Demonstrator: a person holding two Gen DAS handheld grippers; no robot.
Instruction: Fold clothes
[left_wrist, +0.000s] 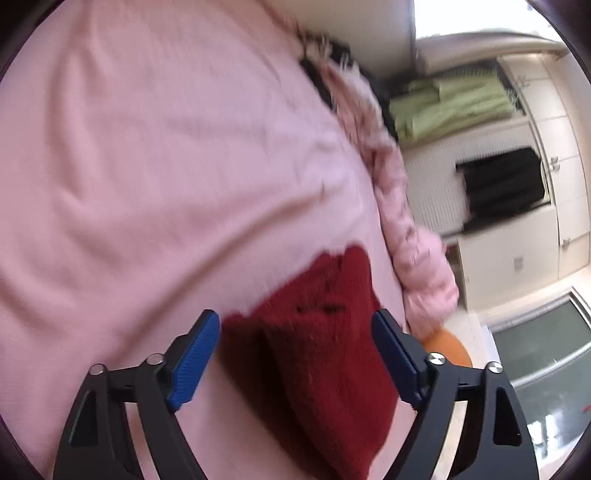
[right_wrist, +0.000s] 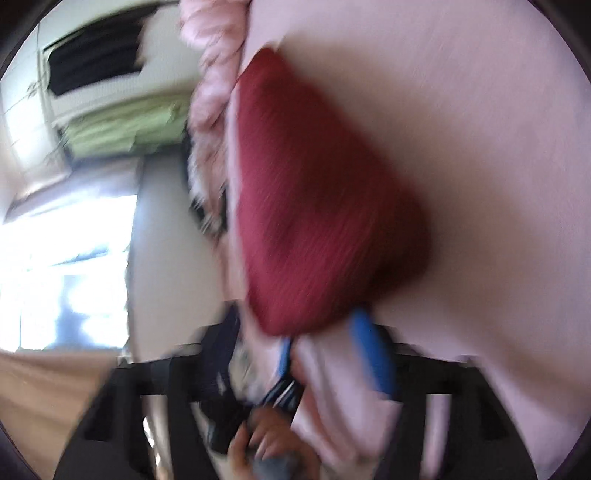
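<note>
Surface: pink sheet (left_wrist: 147, 166), creased, fringed pink blanket (left_wrist: 399, 221) along its edge. Room behind: white cabinets (left_wrist: 565, 184), green bedding (left_wrist: 454, 107) stacked on a shelf. Red knit garment (left_wrist: 325, 332) lies bunched on the sheet. Left gripper (left_wrist: 295, 350): pads spread, garment between them, not clamped. Right gripper (right_wrist: 328, 354): heavy blur, pink fabric between blue pads; closure cannot be told.

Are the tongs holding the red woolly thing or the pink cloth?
The left tongs are open around the red knit, not pinching it. The right tongs seem to have pink cloth bunched between them, but the picture is too blurry to be sure.
</note>
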